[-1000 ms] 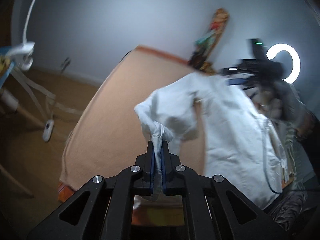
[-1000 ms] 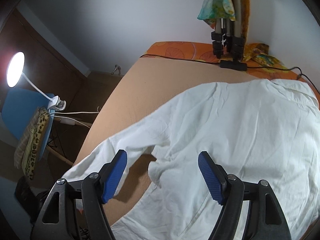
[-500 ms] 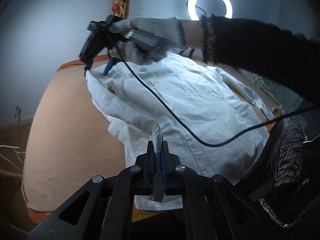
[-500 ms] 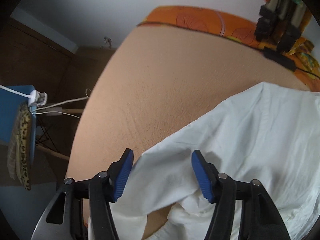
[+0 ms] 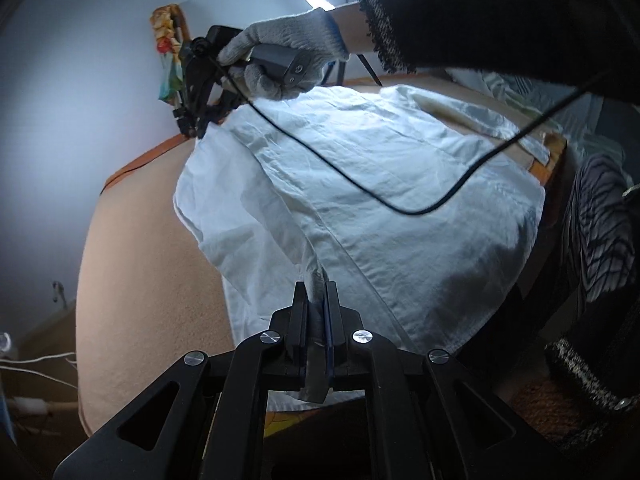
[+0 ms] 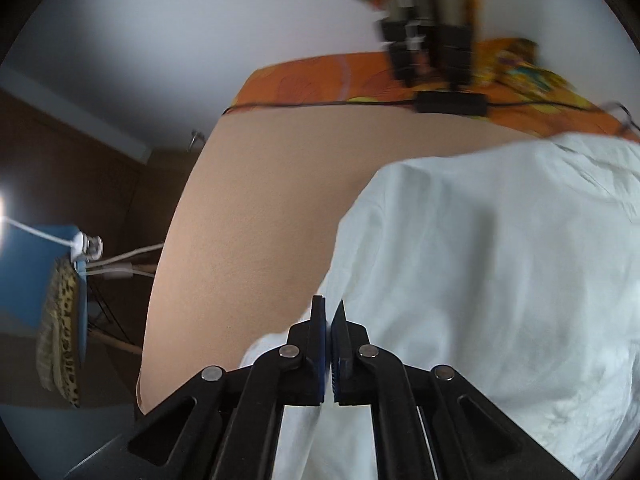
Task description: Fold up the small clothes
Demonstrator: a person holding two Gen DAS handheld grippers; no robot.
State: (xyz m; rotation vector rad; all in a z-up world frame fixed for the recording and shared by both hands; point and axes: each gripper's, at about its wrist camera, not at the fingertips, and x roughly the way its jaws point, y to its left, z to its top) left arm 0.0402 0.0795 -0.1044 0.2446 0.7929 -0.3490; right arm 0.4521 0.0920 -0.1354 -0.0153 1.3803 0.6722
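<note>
A white shirt [image 5: 360, 184] lies spread over a tan table [image 5: 140, 260]. My left gripper [image 5: 316, 300] is shut on a bunched bit of the shirt's near edge. In the left wrist view my right gripper [image 5: 198, 128], held by a gloved hand, sits at the shirt's far left corner. In the right wrist view the right gripper [image 6: 328, 320] is shut at the left edge of the shirt [image 6: 500, 280]; whether cloth is between its pads cannot be seen.
An orange patterned cloth [image 6: 320, 80] and a black tripod base [image 6: 432, 60] stand at the table's far edge. A black cable [image 5: 360, 184] hangs across the shirt. A blue chair [image 6: 44, 280] with a clip lamp stands left of the table.
My right gripper has closed from wide open to shut at the shirt's left edge. My left gripper keeps its hold and the shirt now lies flatter and more spread.
</note>
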